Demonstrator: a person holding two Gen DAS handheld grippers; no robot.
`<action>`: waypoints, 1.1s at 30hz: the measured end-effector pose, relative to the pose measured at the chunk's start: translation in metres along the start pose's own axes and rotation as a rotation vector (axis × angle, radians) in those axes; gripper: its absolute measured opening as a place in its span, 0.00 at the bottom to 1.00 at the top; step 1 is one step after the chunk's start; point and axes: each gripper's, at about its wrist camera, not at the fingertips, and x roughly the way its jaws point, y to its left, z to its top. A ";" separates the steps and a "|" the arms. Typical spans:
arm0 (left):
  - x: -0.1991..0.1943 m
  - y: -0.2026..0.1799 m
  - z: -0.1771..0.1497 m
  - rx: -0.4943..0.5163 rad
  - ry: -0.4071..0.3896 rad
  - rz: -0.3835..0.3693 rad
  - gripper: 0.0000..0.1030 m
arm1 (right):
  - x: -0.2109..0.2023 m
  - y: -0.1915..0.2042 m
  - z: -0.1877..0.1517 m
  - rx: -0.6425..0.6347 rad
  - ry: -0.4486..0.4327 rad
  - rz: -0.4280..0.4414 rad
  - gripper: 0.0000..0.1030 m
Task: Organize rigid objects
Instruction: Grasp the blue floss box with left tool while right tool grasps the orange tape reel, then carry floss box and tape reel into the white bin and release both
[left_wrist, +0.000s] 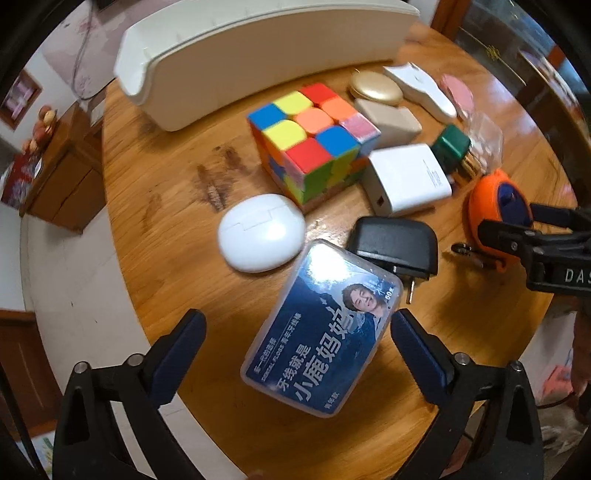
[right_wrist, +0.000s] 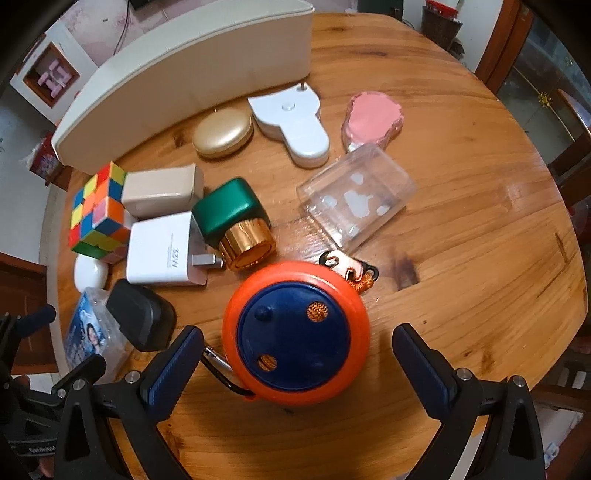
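Many small rigid objects lie on a round wooden table (left_wrist: 155, 192). My left gripper (left_wrist: 299, 347) is open around a blue floss box (left_wrist: 321, 328), its fingers apart from the box sides. My right gripper (right_wrist: 297, 356) is open around an orange and blue round gadget (right_wrist: 295, 334), which also shows in the left wrist view (left_wrist: 498, 206). Beyond lie a black charger (left_wrist: 395, 247), a white earbud case (left_wrist: 262, 232), a colour cube (left_wrist: 314, 144), a white charger (right_wrist: 162, 251) and a green and gold bottle (right_wrist: 236, 221).
A long white tray (left_wrist: 236, 59) stands at the back of the table. Near it lie a gold oval case (right_wrist: 221, 134), a beige block (right_wrist: 162, 190), a white device (right_wrist: 291, 122), a pink item (right_wrist: 373, 120) and a clear plastic box (right_wrist: 356, 192). The table edge is close below both grippers.
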 end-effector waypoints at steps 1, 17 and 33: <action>0.001 -0.002 0.000 0.012 0.002 0.004 0.96 | 0.003 0.001 0.002 0.002 0.003 -0.001 0.98; 0.021 -0.024 0.006 0.091 0.075 0.053 0.70 | 0.028 0.021 -0.008 -0.054 0.044 -0.064 0.78; -0.074 -0.021 0.004 -0.039 -0.079 -0.024 0.66 | -0.051 0.022 -0.032 -0.186 0.001 -0.060 0.78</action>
